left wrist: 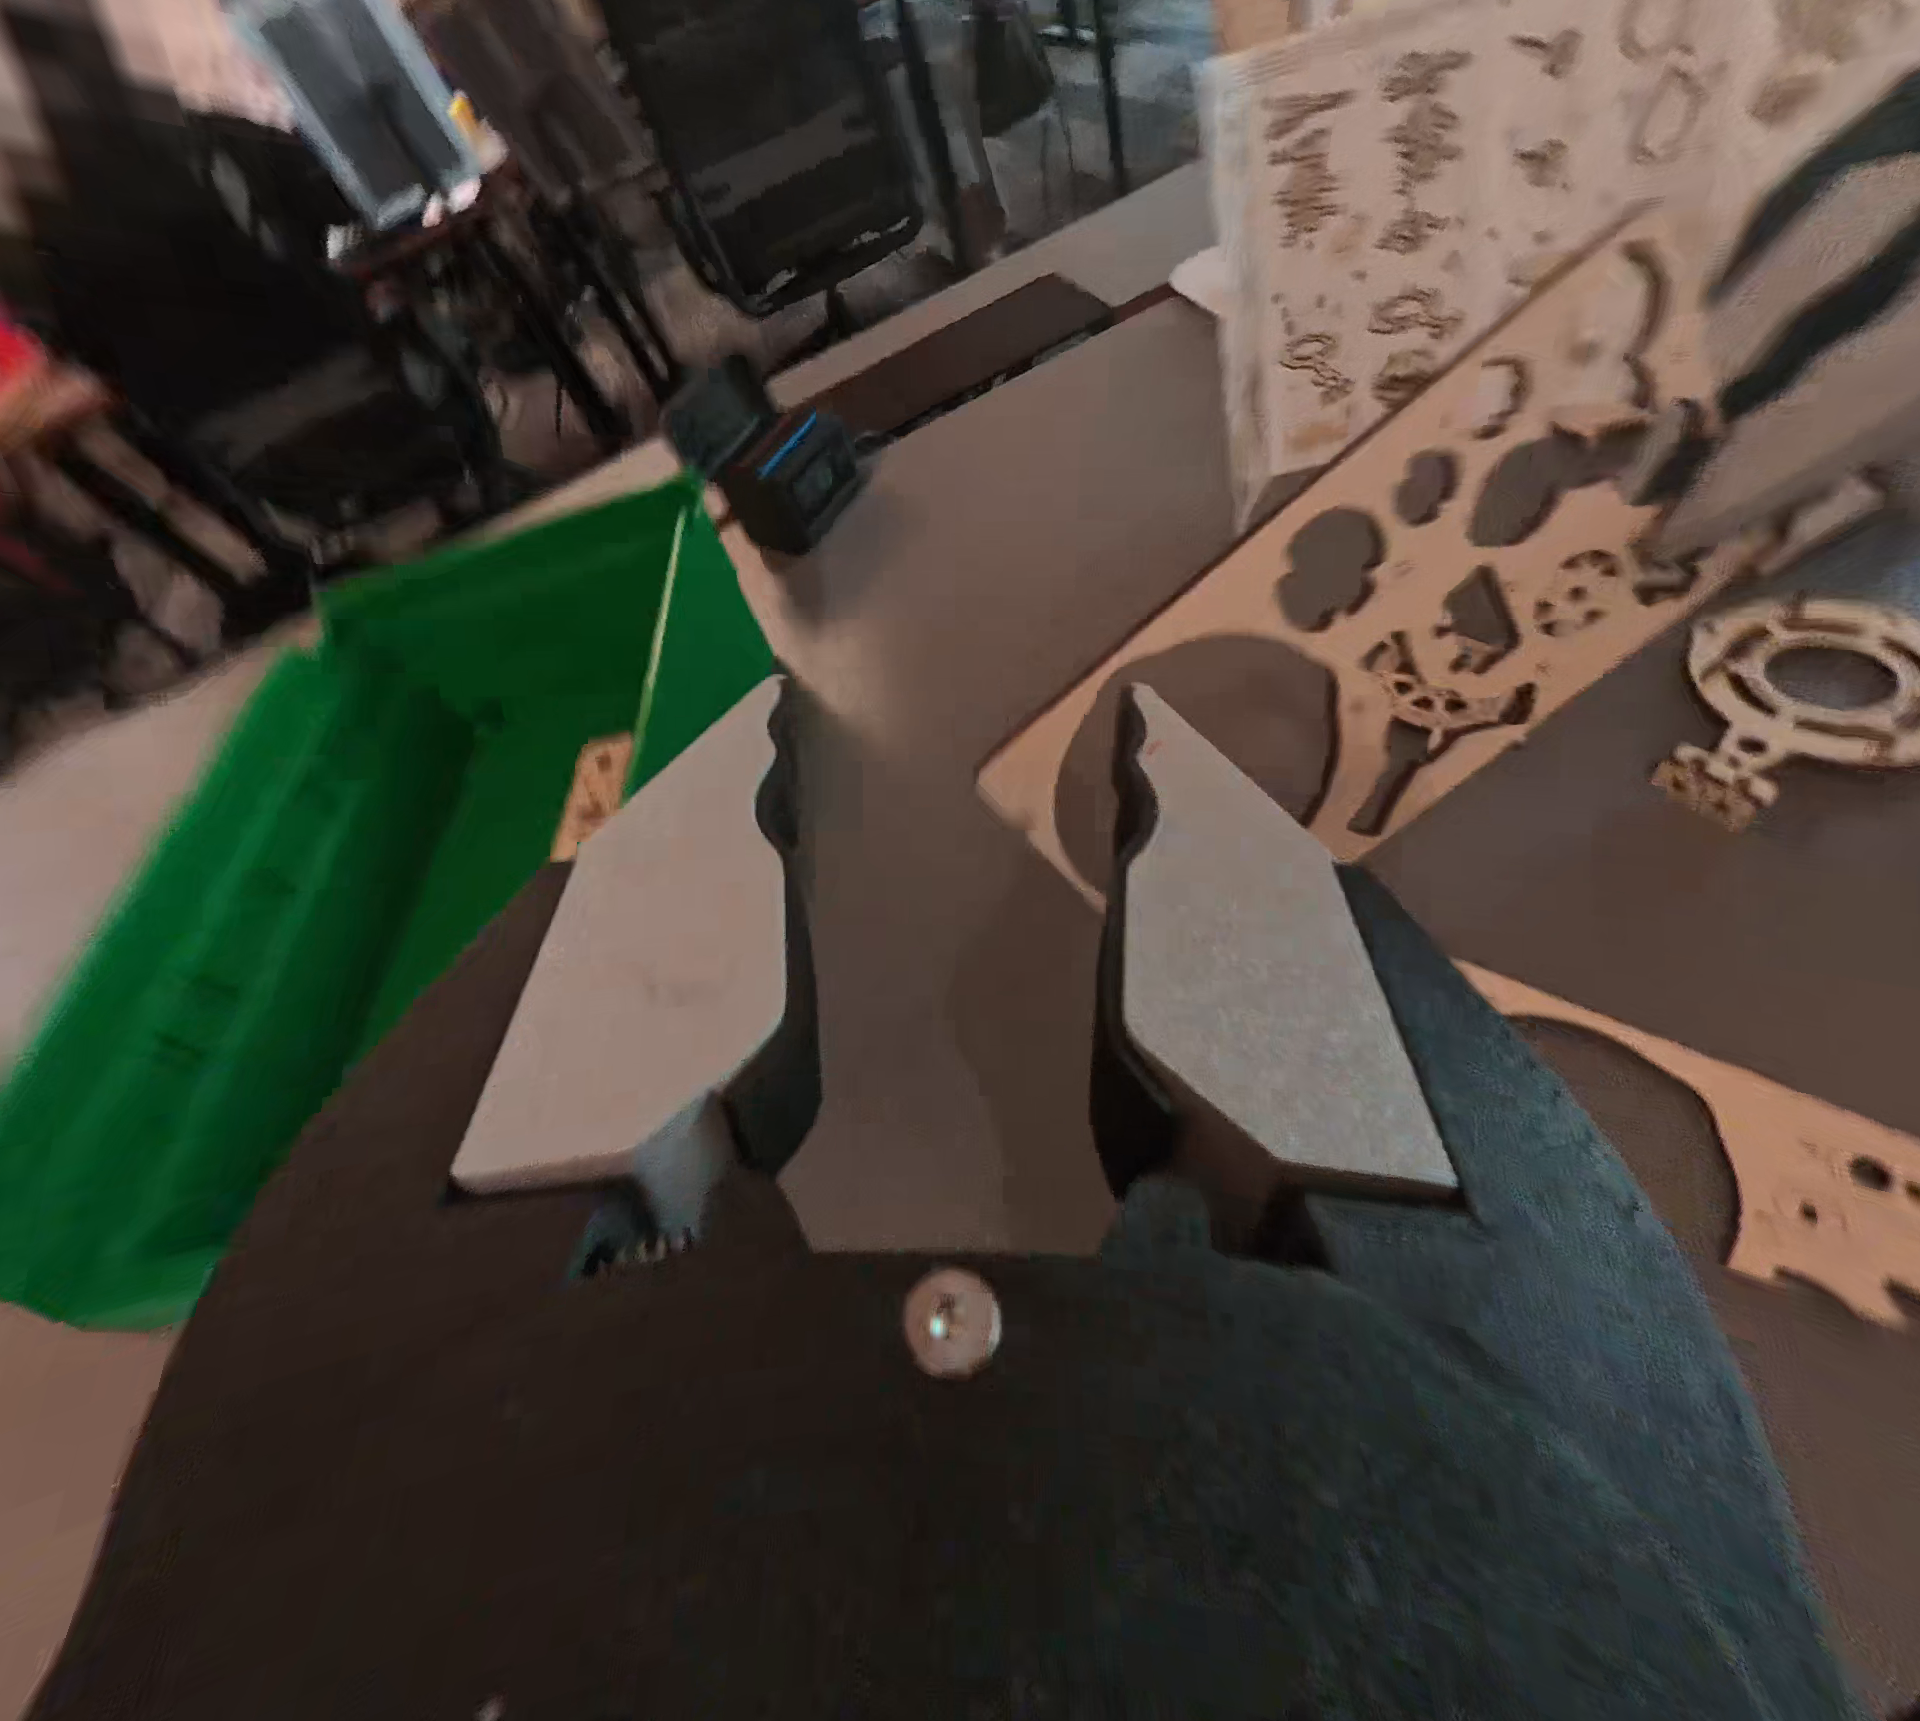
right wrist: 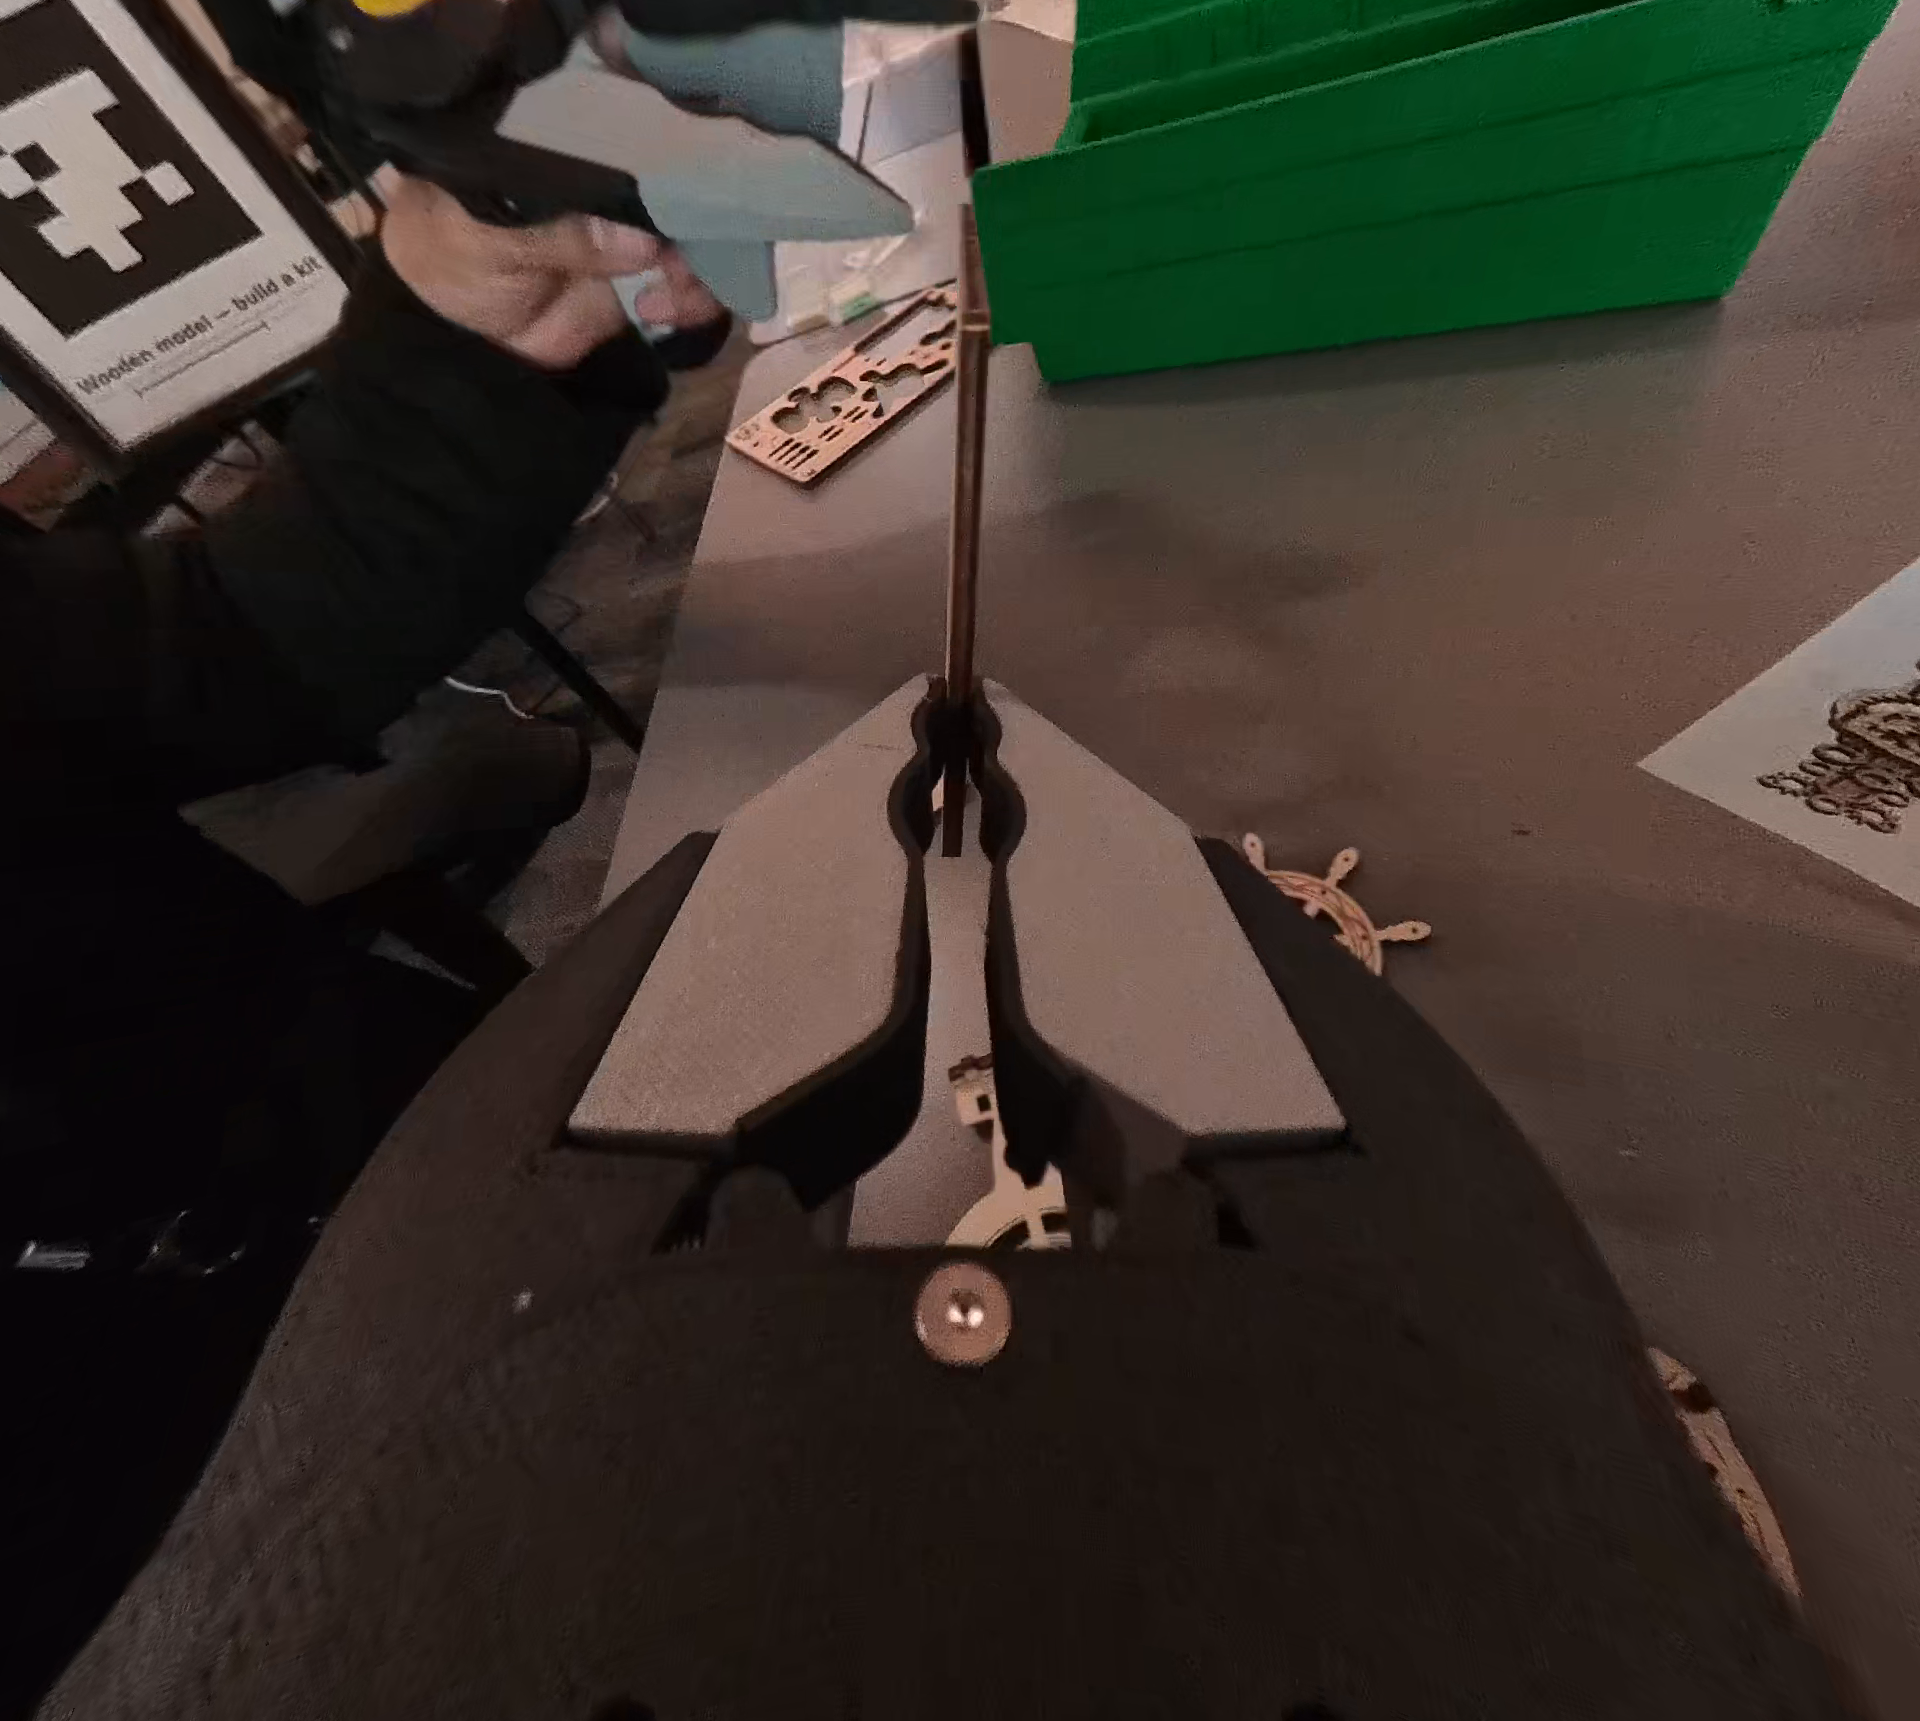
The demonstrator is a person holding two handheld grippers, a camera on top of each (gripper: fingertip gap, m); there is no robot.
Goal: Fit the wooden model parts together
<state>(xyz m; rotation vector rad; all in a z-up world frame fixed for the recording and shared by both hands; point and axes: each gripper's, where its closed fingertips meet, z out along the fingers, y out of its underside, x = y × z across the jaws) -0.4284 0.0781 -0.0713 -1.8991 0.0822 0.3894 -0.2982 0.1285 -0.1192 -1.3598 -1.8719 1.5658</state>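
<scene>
Wooden sheet [left wrist: 1351, 591], punched with cut-outs, lies flat on the table [left wrist: 935, 528] in the left wrist view beside a loose ring part [left wrist: 1808, 695], and the left gripper [left wrist: 951, 715] hovers tilted above them, jaws spread and empty; I judge it should come in level to free a part. Right wrist view: the right gripper [right wrist: 954, 695], level and pointing forward, clamps a sheet [right wrist: 966, 466] edge-on and upright, which should be kept steady.

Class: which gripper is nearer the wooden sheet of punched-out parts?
Right. The right gripper is clamped on the wooden sheet's edge. The left gripper is open and empty, apart from it, towards the green bin.
</scene>
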